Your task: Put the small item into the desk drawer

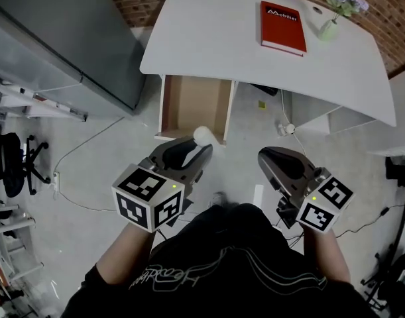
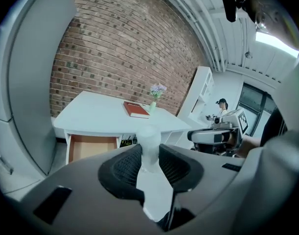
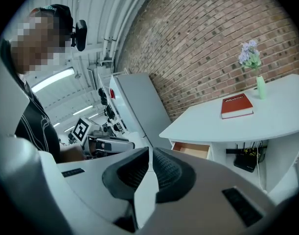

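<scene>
While the left gripper [image 1: 201, 148] pinches the small white item [image 1: 203, 135] in its jaws, short of the open desk drawer [image 1: 192, 105], and the right gripper [image 1: 267, 158] hangs closed and empty, the rounded item could slip to the floor [image 1: 109, 171].

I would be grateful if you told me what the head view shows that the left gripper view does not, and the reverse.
Only the head view shows the office chair on the floor. Only the left gripper view shows a person in the background and the ceiling. Both show the left gripper shut on the small white item, the right gripper, the desk, its open drawer, the red book and the vase.
</scene>
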Tool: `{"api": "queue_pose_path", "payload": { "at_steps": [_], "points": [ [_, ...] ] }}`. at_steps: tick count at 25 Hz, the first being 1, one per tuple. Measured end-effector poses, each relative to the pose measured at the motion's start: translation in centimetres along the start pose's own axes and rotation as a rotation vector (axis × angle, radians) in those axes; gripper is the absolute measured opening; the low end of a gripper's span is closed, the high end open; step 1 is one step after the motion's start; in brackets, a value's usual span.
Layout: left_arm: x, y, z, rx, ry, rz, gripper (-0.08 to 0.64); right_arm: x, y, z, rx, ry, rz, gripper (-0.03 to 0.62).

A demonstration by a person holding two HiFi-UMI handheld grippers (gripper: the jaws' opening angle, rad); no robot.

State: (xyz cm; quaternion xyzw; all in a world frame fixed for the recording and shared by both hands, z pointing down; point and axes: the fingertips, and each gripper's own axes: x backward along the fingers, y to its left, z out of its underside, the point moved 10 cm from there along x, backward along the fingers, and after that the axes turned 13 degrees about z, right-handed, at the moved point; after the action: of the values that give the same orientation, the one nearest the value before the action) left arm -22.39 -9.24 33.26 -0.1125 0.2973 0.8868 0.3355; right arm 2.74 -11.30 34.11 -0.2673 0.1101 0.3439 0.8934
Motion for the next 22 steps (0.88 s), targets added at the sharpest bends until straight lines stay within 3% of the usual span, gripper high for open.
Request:
{"api": "queue_pose_path", "payload": {
  "at_steps": [3,8,15,22],
  "points": [
    [-0.3,0.8,-0.5,-0.003,0.025,-0.011,0.127,0.3,0.5,-0.6,-0.006,0.006,0.013,0.054],
    [-2.5,6.1,0.0,0.018,0.069,-0.054,0.127,-3.1,-1.7,0.1,-0.042,0.027,0.019,0.054],
    [-7.7,5.6,0.5,0.028,0.108,-0.075,0.127,-0.3,-6.3,-0.5,-0.079,0.066,0.026,0.054],
    [-12.5,11.8,2.3,0.045,0.216,-0.107,0.127,-3.3,-9.9,-0.5,-0.125,0.127,0.029,0.054]
  ]
}}
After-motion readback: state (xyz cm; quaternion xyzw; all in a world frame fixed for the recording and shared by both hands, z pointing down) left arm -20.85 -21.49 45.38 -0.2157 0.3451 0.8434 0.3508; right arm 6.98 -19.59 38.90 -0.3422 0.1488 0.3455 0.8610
